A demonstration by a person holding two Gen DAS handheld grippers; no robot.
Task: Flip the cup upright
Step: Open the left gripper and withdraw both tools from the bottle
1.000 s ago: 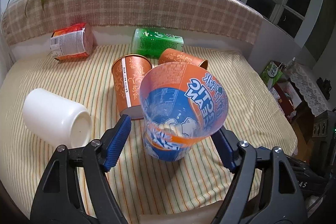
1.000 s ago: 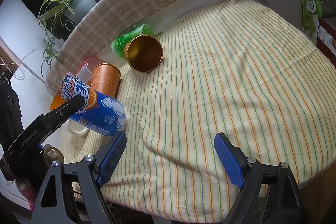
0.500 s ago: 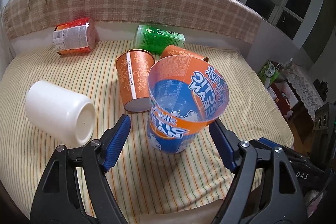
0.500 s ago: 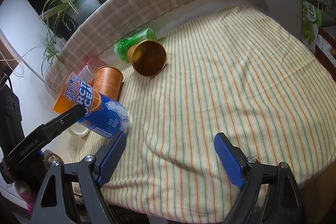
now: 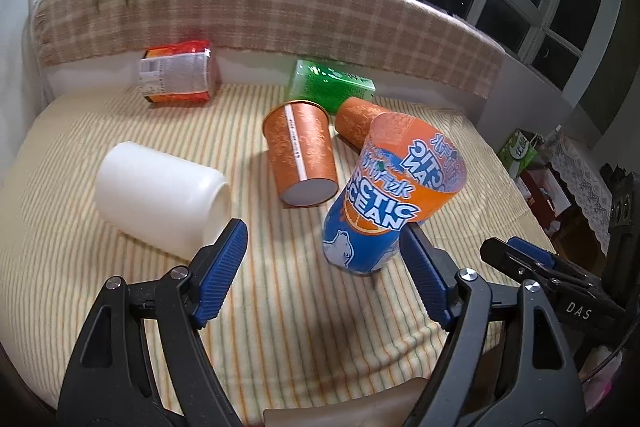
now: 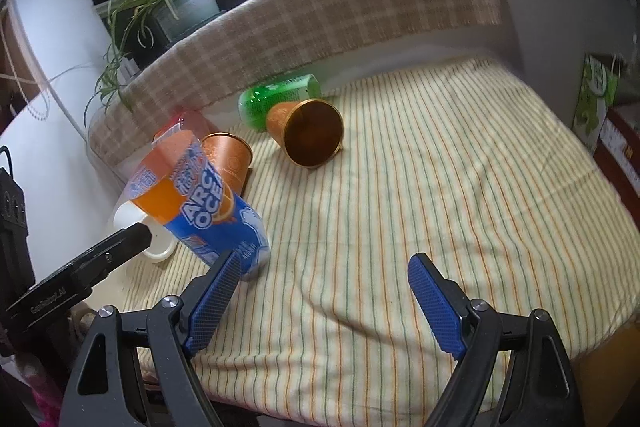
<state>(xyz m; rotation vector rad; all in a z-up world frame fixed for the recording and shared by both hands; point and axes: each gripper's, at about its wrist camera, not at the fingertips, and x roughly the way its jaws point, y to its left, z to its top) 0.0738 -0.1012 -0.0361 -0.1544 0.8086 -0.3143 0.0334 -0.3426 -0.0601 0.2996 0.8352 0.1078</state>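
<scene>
Left gripper (image 5: 324,267) is held low over the striped cloth (image 5: 300,327), tilted down, jaws spread wide and holding nothing. At its 9 o'clock lies the white cup (image 5: 160,197) on its side, close to the left pad. At 12 o'clock an orange cup (image 5: 300,157) rests with its base toward the camera. At 1 o'clock the Arctic Ocean cup (image 5: 390,203) stands base-down on the cloth, mouth up and leaning, just beside the right pad; contact cannot be confirmed. Right gripper (image 6: 326,303) hovers near the front cloth edge, jaws wide apart and empty. Bare cloth extends from its 12 to 3 o'clock, with a second orange cup (image 6: 308,137) lying well apart at 12 o'clock.
</scene>
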